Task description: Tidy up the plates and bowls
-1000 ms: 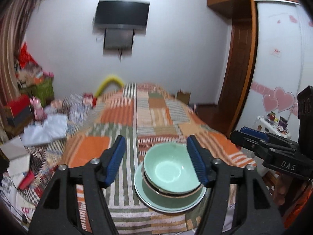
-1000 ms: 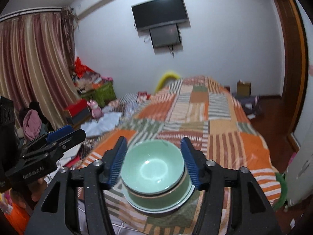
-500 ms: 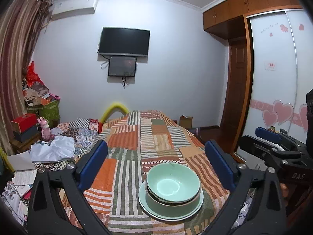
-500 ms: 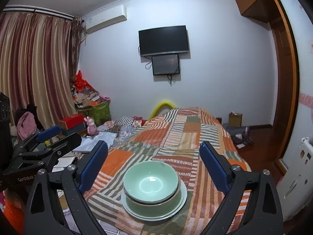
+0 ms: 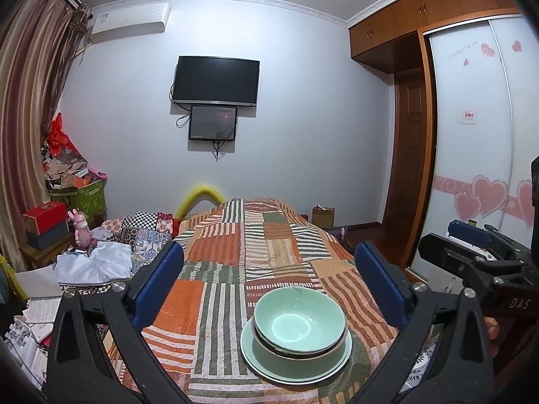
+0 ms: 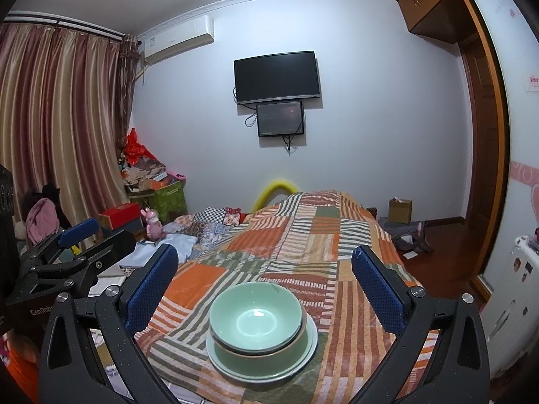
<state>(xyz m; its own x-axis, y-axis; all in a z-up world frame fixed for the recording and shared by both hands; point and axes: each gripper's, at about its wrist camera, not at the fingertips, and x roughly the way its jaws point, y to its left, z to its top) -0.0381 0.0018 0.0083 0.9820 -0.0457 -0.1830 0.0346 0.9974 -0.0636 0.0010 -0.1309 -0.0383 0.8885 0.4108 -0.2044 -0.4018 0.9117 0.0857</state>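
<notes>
Two green bowls sit nested, one inside the other, on a green plate. The stack rests near the close edge of a bed covered by a striped patchwork quilt.

In the left wrist view the left gripper has its jaws spread wide and empty. The stack lies at about 5 o'clock from the frame's centre, between the blue pads but lower, touching neither. The right gripper shows at 3 o'clock, apart from the dishes.

In the right wrist view the right gripper is opening, near its widest, with nothing gripped. The bowls and plate sit at 6 o'clock, clear of both pads. The left gripper shows at 9 o'clock.
</notes>
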